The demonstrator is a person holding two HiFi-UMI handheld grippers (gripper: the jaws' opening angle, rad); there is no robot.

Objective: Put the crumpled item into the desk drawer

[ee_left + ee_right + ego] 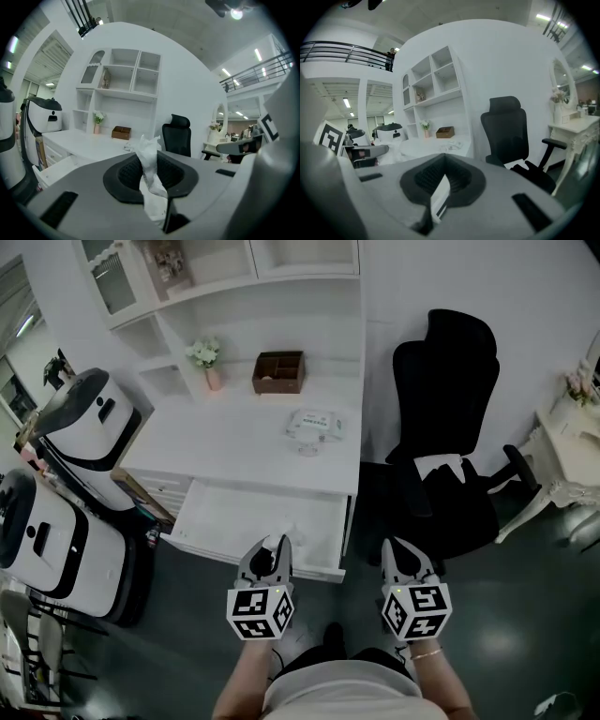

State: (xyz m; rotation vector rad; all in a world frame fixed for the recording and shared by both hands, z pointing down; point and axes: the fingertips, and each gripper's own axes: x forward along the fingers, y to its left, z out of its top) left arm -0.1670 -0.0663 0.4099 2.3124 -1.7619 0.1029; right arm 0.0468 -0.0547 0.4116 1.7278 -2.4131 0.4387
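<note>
Head view looks steeply down; the 2 gripper views face level, sharing desk (244,432) and black chair (441,409).

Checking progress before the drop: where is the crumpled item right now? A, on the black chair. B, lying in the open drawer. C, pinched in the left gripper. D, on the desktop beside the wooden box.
C: the crumpled item is clamped between the jaws of the left gripper, its white end sticking out past them.

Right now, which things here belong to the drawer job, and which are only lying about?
Job: crumpled white item, held in left gripper; open desk drawer.
Lying about: brown box, flower vase, flat white packet, black chair.
</note>
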